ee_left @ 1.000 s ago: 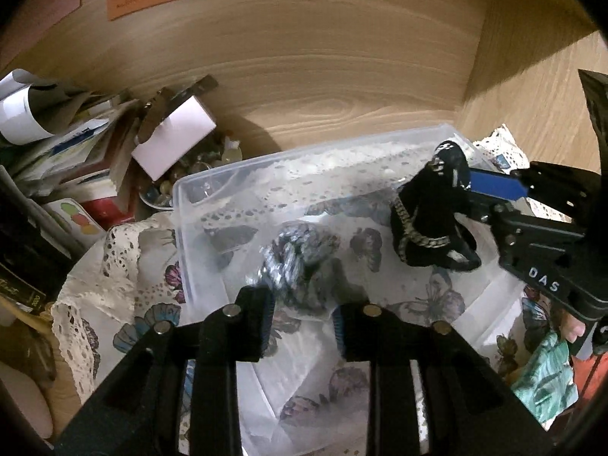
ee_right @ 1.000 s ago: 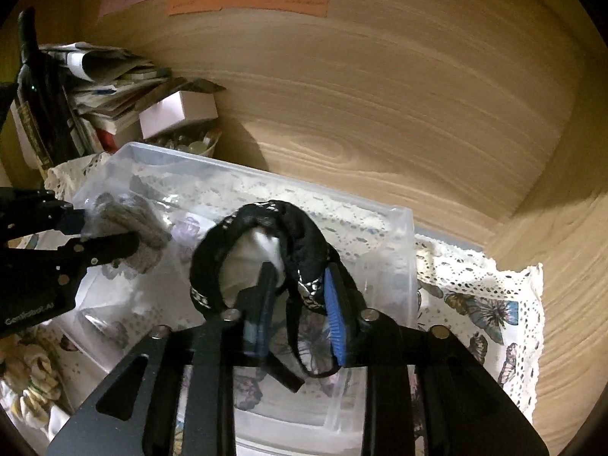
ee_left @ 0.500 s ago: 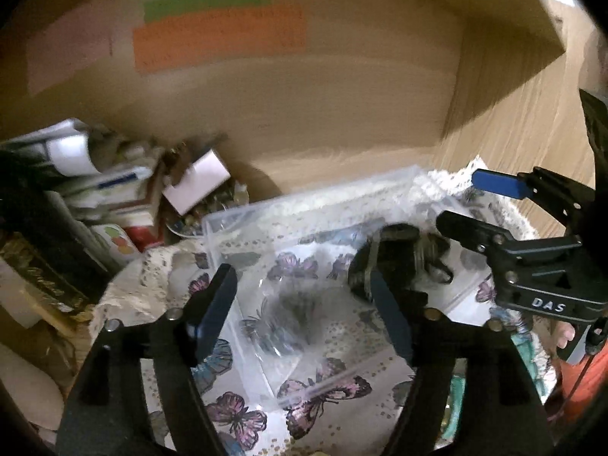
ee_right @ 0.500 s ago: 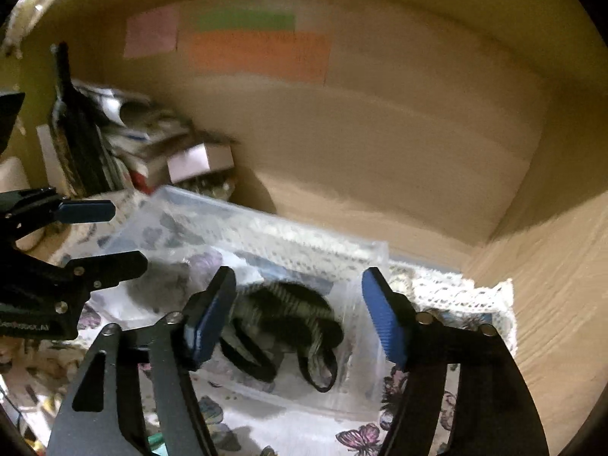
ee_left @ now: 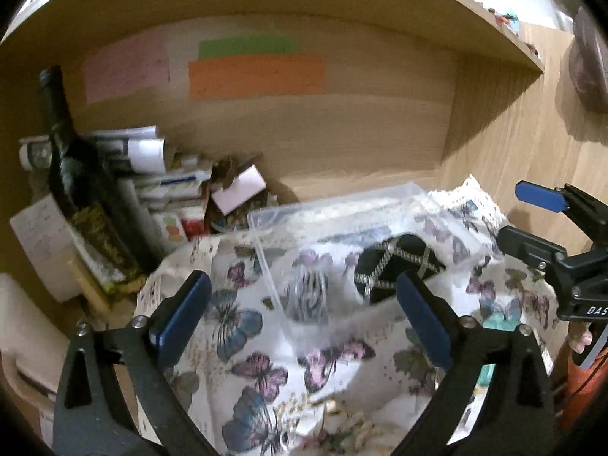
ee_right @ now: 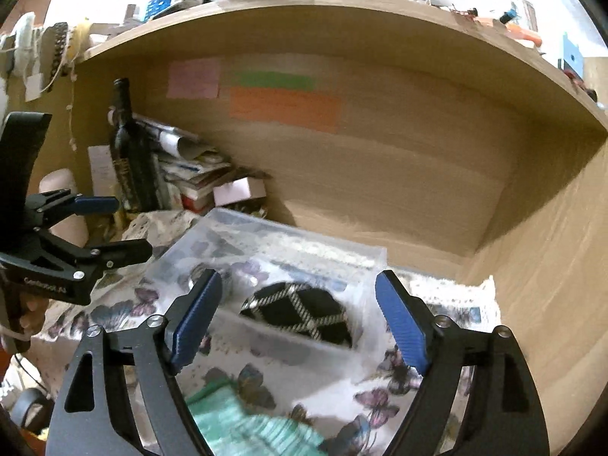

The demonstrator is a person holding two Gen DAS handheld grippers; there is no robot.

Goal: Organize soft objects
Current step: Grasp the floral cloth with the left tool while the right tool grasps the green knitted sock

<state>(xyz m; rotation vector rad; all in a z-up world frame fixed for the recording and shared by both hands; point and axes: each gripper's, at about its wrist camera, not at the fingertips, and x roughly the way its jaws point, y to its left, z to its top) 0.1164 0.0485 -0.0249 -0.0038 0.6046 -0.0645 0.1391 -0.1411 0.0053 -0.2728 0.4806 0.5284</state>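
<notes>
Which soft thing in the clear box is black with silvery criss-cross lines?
The black scrunchie on the right side of the clear box. The other one, to its left, is grey, streaky and blurry.

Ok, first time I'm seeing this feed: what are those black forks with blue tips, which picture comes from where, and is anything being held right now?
They are two hand-held grippers, no robot arm; each carries a camera looking along its fingers. In the left wrist view the left gripper stands open and empty. In the right wrist view the right gripper is open and empty too. Both face a wooden shelf nook. On a butterfly-print cloth sits a clear plastic box; in it lie a black item with silver trim and a blurred grey item. A green fabric lies nearer.
</notes>
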